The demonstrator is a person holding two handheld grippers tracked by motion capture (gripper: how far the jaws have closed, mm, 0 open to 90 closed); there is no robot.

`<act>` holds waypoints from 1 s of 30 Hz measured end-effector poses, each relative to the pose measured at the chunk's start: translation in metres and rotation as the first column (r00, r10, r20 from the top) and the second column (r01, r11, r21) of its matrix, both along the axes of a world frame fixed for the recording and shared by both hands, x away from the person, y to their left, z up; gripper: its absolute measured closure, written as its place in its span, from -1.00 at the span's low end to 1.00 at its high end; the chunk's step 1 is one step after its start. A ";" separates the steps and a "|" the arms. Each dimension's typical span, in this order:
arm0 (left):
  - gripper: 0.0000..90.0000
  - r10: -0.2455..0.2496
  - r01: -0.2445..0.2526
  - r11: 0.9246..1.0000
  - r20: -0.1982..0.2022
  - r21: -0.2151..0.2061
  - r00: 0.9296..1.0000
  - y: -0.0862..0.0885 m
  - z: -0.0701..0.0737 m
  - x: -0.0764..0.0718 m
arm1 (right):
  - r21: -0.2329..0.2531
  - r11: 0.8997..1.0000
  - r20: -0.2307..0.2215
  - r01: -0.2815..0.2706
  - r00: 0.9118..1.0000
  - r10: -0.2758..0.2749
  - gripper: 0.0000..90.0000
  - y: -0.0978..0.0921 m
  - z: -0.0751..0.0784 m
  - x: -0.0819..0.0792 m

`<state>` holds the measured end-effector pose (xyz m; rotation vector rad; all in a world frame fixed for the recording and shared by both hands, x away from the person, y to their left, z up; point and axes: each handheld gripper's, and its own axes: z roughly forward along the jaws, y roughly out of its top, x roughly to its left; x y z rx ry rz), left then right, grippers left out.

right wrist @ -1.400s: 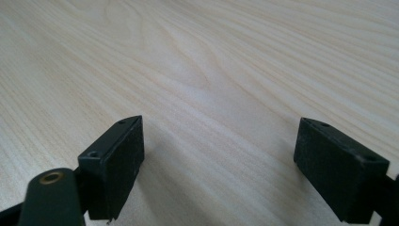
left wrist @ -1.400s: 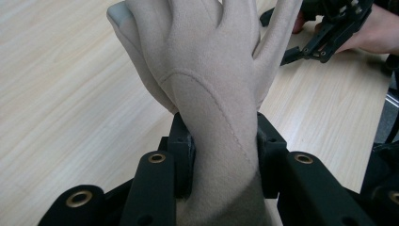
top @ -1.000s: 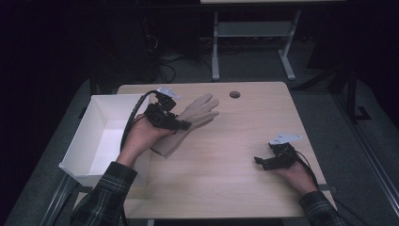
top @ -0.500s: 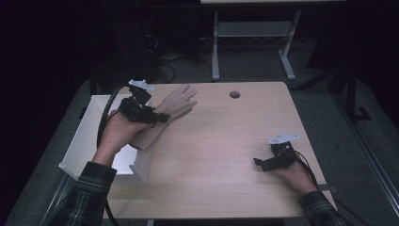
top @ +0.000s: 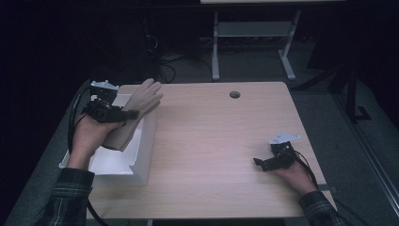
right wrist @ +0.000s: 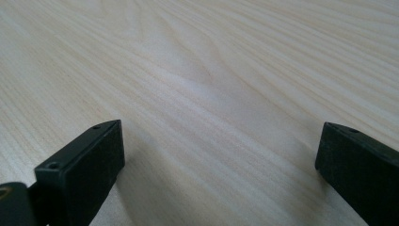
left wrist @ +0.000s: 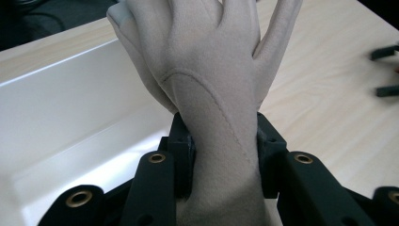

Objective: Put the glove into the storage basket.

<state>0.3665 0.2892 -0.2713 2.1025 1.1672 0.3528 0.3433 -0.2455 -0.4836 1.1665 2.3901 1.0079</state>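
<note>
Over the white bin (top: 146, 141), the left hand-held gripper (left wrist: 225, 150) clamps a beige glove (left wrist: 211, 80); the right hand-held gripper (right wrist: 221, 160) rests released on the bench (top: 211, 141).

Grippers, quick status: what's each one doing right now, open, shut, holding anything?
Left gripper: shut on the beige glove, clamped at its wrist, over the white bin.
Right gripper: open, holding nothing, low over the wooden table.
</note>
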 end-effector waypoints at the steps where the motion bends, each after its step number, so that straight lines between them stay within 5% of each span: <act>1: 0.48 0.018 -0.018 1.000 0.000 -0.009 1.000 0.005 -0.002 0.000 | 0.000 1.000 0.000 0.000 1.000 0.000 -0.97 0.000 0.000 0.000; 7: 0.48 0.104 -0.104 0.995 -0.020 0.002 0.994 0.031 -0.019 -0.002 | 0.000 1.000 0.000 0.001 1.000 -0.001 -0.97 0.000 0.000 0.000; 18: 0.48 0.234 -0.231 0.972 -0.080 0.041 0.969 0.056 -0.067 0.003 | -0.001 1.000 0.000 0.000 1.000 0.000 -0.97 0.000 0.000 0.000; 26: 0.47 0.286 -0.280 0.958 -0.125 0.061 0.950 0.060 -0.104 0.010 | -0.002 1.000 -0.001 -0.001 1.000 0.001 -0.97 0.000 0.000 0.000; 30: 0.47 0.287 -0.280 0.958 -0.144 0.069 0.947 0.061 -0.116 0.013 | -0.001 1.000 -0.001 -0.001 1.000 0.001 -0.97 0.000 0.000 0.000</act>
